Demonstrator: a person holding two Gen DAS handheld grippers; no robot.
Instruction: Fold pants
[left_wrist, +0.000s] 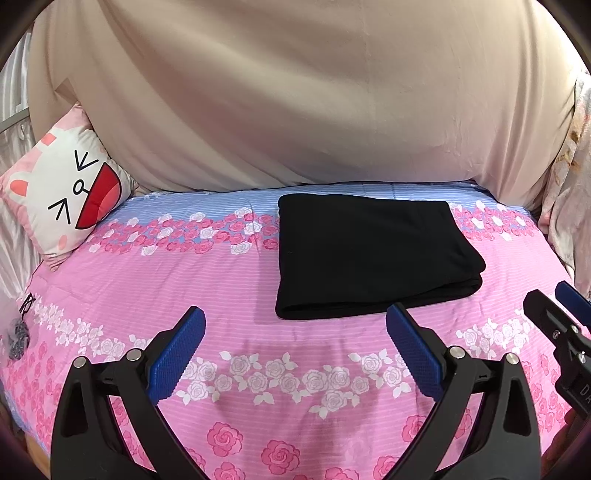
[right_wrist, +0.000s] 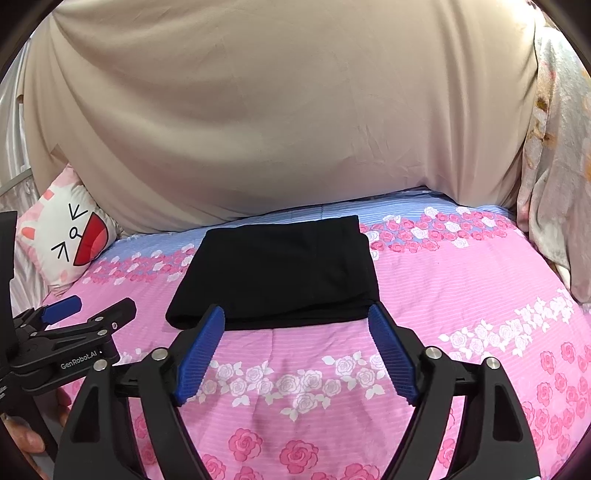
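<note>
While black pants (left_wrist: 373, 254) lie folded on the bedspread (left_wrist: 184, 280) (pink, floral), left gripper (left_wrist: 295, 345) and right gripper (right_wrist: 295, 345) hover near them, jaws wide, empty.

Item count, as seen from beside the bed:

- Black pants (left_wrist: 373, 254): one, folded into a single flat stack.
- Grippers: two. The left gripper (left_wrist: 295, 350) and the right gripper (right_wrist: 295, 347) each carry two fingers with blue pads (left_wrist: 177, 358), four pads in total; both sets of jaws stand spread apart and grip nothing.
- Floral bedspread (left_wrist: 147, 295): one, pink and blue.
- Cartoon cushion (left_wrist: 70, 199): one, at the left.
- Beige drape (left_wrist: 295, 92): one, behind the bed.
- Pale patterned cloth (right_wrist: 554, 166): one, at the right.
- Small dark heap (left_wrist: 16, 341) at the left edge: one; its kind cannot be told.
</note>
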